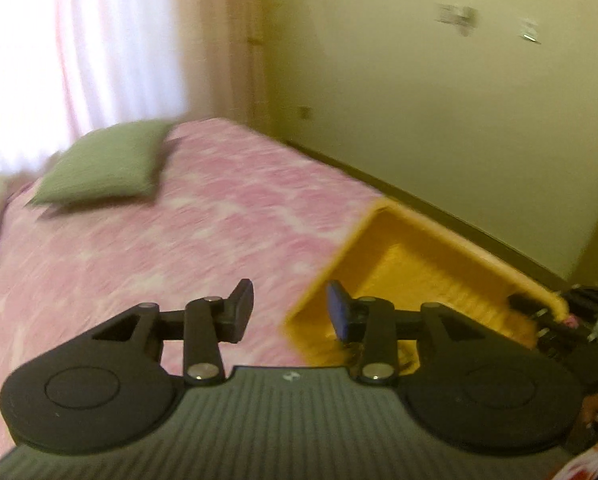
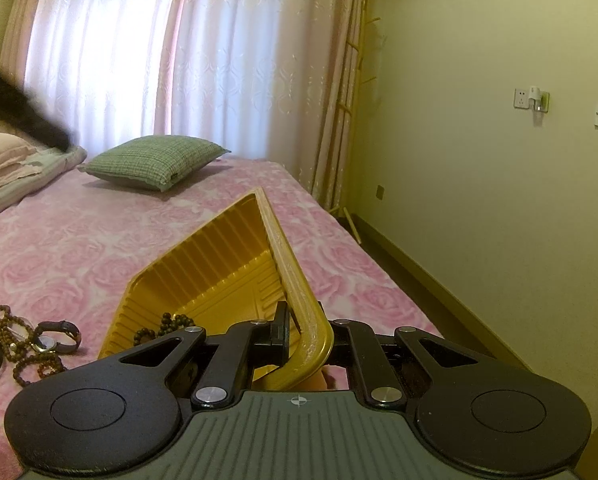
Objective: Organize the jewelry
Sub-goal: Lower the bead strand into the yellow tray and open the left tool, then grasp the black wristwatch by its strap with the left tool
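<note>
Both wrist views low over bed, facing curtained window, sharing yellow tray and green pillow

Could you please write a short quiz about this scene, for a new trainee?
1. True or false: the right gripper is shut on the rim of the yellow tray.
2. Which one is open with nothing between its fingers: A) the left gripper, B) the right gripper?
3. Fill in: the watches and the beads lie on the pink ____, beside the tray.

Key: 1 true; 2 A; 3 bedspread.
</note>
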